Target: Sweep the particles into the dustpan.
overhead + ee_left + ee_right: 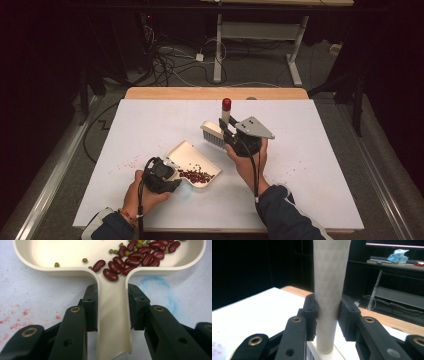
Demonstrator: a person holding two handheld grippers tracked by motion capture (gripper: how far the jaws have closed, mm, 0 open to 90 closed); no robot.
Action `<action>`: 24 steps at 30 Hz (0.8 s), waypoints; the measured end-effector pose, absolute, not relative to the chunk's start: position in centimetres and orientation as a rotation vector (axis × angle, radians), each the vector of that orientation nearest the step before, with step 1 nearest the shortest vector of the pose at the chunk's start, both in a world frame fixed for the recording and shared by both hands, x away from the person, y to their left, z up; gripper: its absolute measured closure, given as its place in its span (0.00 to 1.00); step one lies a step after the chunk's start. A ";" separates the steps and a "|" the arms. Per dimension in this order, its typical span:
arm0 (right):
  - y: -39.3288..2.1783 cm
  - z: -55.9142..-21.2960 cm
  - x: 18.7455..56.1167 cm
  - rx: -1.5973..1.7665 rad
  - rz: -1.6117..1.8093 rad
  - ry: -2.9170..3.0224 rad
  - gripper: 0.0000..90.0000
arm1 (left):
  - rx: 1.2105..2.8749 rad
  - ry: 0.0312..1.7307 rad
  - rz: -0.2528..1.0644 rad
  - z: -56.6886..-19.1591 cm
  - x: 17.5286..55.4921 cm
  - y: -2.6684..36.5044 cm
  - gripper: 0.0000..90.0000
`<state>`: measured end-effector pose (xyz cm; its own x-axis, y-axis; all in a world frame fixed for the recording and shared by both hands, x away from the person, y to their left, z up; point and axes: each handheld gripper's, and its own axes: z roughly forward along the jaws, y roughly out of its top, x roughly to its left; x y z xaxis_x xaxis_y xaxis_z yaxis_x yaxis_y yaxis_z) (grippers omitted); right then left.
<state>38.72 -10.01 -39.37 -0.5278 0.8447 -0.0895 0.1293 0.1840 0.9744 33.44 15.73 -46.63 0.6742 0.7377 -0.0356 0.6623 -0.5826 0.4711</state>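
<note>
Beans collected in dustpan; brush lifted.
Left tongs (pixel 112 307) clamp dustpan (pixel 75 255) handle, beans (pixel 136 258) just ahead. Right tongs (pixel 328 315) clamp brush (pixel 216 131) handle, raised. Emptying presumably remains.

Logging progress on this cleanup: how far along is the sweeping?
Done: red and green beans lie in the dustpan. In hand: the left claw grips the dustpan's handle; the right claw holds the brush above the table. Left: reddish specks on the white table.
</note>
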 end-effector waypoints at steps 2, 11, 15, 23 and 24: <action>-9.4 -39.8 39.6 0.901 1.387 1.828 0.78 | 2.440 1.087 0.224 -46.6 33.5 15.8 0.71; -6.0 -40.8 40.7 0.791 1.377 1.915 0.78 | 2.426 1.113 0.189 -46.6 33.7 17.2 0.71; -5.3 -40.9 40.0 0.739 1.363 1.960 0.78 | 2.414 1.113 0.149 -46.6 33.9 17.6 0.71; -5.5 -40.7 39.2 0.705 1.418 2.029 0.78 | 2.422 1.122 0.157 -46.5 34.0 17.6 0.71; -5.6 -40.7 39.0 0.698 1.421 2.040 0.78 | 2.422 1.126 0.158 -46.5 34.0 17.6 0.71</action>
